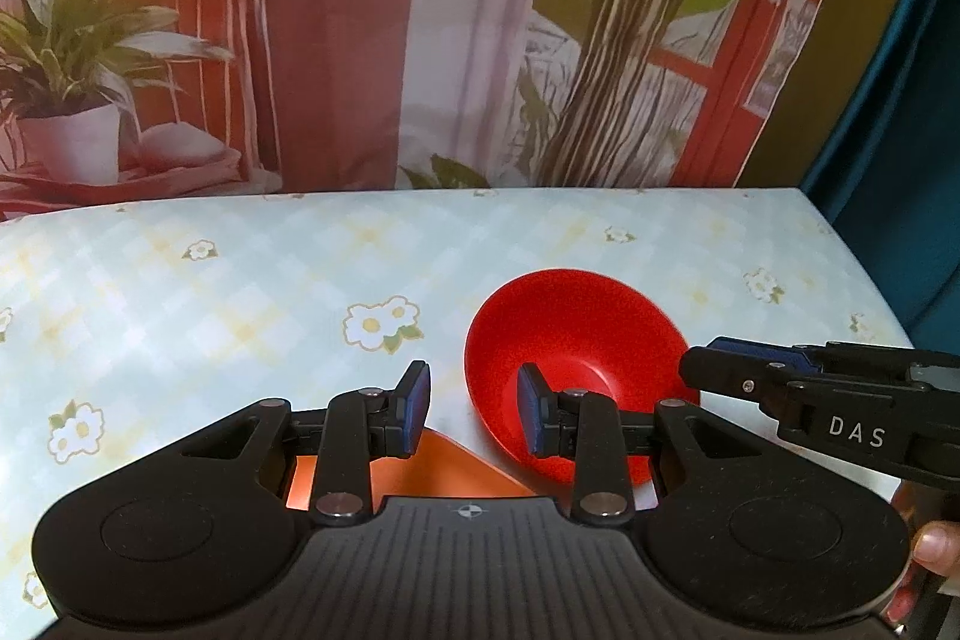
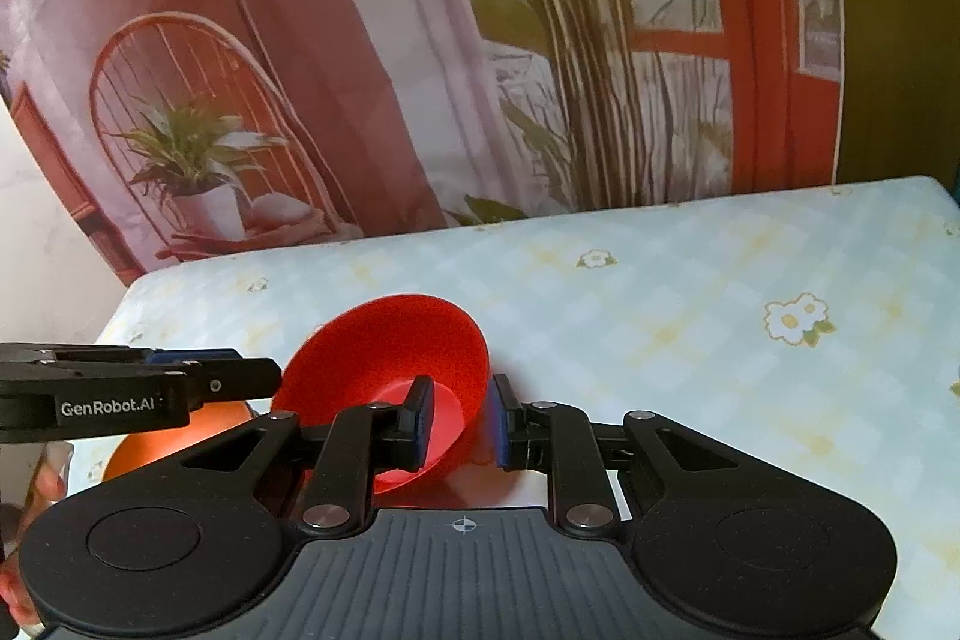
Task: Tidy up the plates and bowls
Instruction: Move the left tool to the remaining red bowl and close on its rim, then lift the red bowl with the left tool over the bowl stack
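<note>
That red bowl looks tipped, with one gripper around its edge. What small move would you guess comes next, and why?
Probably carry it over the orange plate and lower it there. The right gripper straddles the rim of the red bowl, one finger inside and one outside, and the bowl is tilted off the table. The left gripper is open and holds nothing, above the plate.

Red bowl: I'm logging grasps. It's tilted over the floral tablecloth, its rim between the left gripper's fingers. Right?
Not quite. The red bowl has its rim between the fingers of the right gripper, as the right wrist view shows; the left gripper is open. The rest holds: the bowl is tilted over the floral tablecloth.
</note>
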### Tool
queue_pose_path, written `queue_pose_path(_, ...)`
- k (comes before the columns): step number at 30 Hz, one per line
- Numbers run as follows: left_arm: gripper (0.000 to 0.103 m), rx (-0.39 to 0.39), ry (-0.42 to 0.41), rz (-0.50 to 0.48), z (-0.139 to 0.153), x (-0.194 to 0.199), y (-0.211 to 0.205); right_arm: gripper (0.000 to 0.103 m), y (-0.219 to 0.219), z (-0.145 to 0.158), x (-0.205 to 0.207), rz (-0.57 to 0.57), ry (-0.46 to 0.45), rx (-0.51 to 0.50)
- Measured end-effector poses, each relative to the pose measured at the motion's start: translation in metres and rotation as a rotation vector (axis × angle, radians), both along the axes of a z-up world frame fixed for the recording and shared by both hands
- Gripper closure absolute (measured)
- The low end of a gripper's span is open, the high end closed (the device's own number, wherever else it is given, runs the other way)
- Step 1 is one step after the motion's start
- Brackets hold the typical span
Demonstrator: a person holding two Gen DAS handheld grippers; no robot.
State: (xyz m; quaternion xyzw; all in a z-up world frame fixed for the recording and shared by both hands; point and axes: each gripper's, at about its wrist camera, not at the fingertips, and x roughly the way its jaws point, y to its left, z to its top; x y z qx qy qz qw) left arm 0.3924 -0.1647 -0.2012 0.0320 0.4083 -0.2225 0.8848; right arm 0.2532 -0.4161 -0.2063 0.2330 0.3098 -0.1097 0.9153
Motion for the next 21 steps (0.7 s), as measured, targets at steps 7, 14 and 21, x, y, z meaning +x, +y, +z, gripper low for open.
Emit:
queue_pose_path(7,0.07,0.011,0.003,-0.022,-0.007,0.002,-0.005,0.083,-0.002,-0.011,0.007,0.004,0.018,0.034)
queue_pose_path(14,0.084,0.059,-0.035,-0.066,-0.009,-0.006,-0.014,0.085,-0.003,-0.016,0.009,0.011,0.023,0.056)
queue_pose_path(21,0.085,0.044,-0.033,-0.058,-0.007,-0.007,-0.011,0.092,-0.005,-0.016,0.007,-0.003,0.018,0.061)
